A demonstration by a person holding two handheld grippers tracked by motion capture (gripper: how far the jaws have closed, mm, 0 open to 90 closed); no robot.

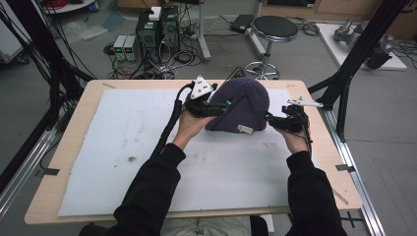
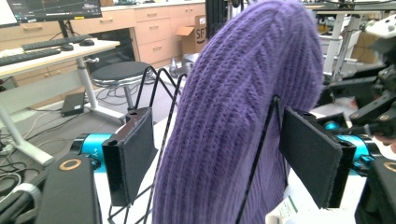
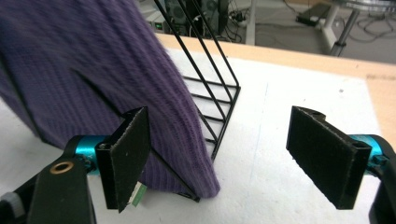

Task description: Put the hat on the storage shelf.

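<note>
Counted: one purple knit hat [image 1: 243, 103], one black wire rack [image 3: 212, 88], one white mat [image 1: 123, 147], two grippers, one stool [image 1: 274, 29].

light: dim, even | shadows: soft | focus: gripper views slightly blurred; no glare

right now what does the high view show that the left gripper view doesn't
High view alone: the whole table with its white mat, both forearms in black sleeves, and the right gripper at the hat's right side.

Left gripper view alone: the knit ribbing close up, the left gripper open, its pads either side of the hat, and a desk with a keyboard behind.

Both: the purple knit hat on its black wire stand, and the round stool.
</note>
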